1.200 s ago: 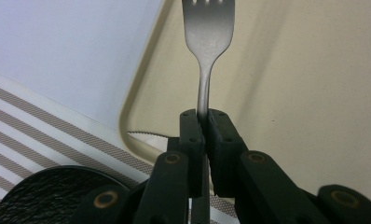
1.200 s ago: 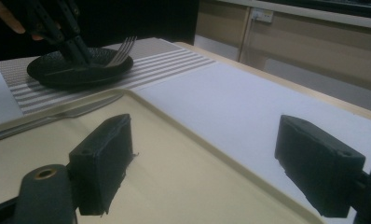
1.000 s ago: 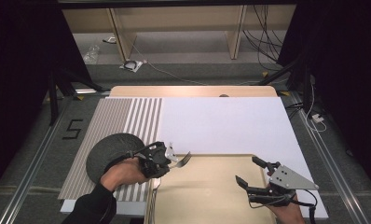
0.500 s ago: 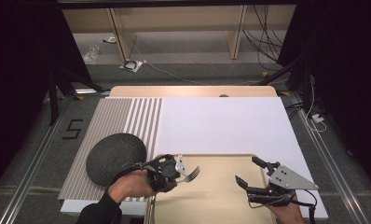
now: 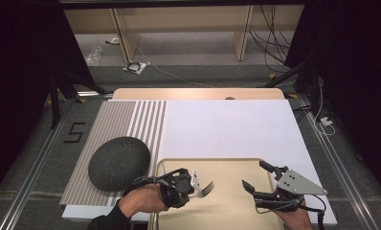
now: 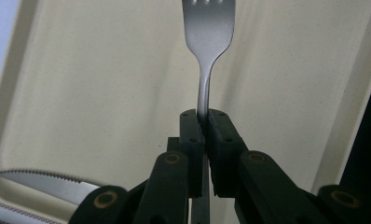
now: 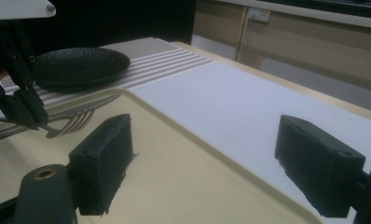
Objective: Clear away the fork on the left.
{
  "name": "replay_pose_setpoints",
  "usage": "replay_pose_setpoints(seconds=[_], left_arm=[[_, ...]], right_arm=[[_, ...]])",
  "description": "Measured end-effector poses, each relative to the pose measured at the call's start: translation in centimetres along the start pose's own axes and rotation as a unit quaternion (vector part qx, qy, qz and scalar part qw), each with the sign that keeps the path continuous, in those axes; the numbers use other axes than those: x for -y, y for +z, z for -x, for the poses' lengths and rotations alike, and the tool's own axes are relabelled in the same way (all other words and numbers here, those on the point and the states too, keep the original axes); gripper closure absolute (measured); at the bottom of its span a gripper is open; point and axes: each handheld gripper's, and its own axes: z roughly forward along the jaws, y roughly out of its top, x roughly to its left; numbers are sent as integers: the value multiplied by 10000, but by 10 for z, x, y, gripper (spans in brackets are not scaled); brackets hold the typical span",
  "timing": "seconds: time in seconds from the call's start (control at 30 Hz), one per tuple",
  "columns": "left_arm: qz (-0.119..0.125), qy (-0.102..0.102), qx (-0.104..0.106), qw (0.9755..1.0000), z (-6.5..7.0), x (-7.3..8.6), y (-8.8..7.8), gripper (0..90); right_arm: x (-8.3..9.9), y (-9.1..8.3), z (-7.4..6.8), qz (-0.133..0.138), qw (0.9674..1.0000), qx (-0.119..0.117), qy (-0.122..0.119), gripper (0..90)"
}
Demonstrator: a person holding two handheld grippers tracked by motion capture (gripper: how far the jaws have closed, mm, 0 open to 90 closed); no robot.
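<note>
The tabletop [image 5: 227,124] carries a beige tray [image 5: 227,211], with the dark plate [image 5: 119,163] to the left claw's outer side. The left claw [image 5: 191,184], clamped tight on the fork [image 5: 205,188] handle, has carried it off the plate and out over the tray, so setting it down seems next. The right claw [image 5: 258,179] gapes wide and empty. A knife [image 6: 39,184] lies just beside the left claw.

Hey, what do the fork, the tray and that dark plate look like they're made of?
Fork: polished metal, probably steel, going by its mirror-like sheen. Tray: likely matte beige plastic, faintly speckled. Dark plate: rough, pebbled black surface, perhaps stoneware; hard to tell.
</note>
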Motion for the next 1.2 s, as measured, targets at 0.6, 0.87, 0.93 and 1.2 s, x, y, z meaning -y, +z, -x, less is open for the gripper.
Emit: replay_pose_setpoints(seconds=[0.6, 0.87, 0.93, 1.2], left_arm=[[-116, -23, 241, 9996, 13, -5, 16, 845], [-124, 8, 311, 9994, 20, -7, 19, 844], [-133, 6, 329, 9994, 22, -8, 21, 845], [-236, -6, 415, 9989, 23, -7, 27, 844]], right_arm=[[0, 0, 0, -11, 10000, 15, 3, 198], [0, 0, 0, -7, 10000, 8, 12, 198], [0, 0, 0, -39, 10000, 13, -19, 199], [0, 0, 0, -10, 10000, -8, 20, 199]])
